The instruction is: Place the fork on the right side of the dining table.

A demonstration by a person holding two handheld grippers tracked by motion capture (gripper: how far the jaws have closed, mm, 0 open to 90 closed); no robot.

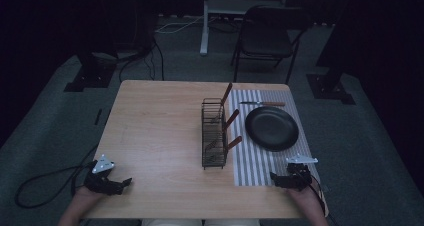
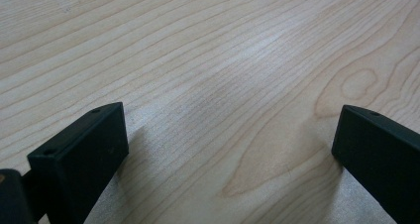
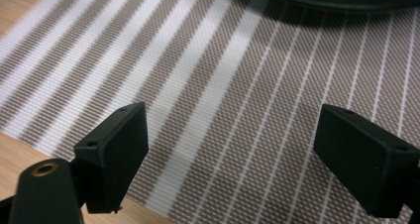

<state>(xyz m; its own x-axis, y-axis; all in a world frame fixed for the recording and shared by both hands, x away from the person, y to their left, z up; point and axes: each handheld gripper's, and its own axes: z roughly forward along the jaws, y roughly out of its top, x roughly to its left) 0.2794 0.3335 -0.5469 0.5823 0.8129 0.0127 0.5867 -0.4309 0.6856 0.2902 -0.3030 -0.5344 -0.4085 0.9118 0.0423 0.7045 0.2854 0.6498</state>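
Both grippers, left (image 1: 120, 183) and right (image 1: 279, 180), gaping empty; plate (image 1: 271, 128) just beyond right one — risks clipping rim, skidding placemat (image 3: 223, 85).

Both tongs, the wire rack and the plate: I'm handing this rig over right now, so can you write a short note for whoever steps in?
Left tongs: open, empty, low over bare table at the near left corner.
Right tongs: open, empty, over the near edge of the striped mat.
Wire rack stands mid-table with three wooden-handled utensils in it.
Black plate is on the mat; a knife lies beyond it.
Done: nothing gripped so far.
Left: probably moving the racked utensils to the mat.
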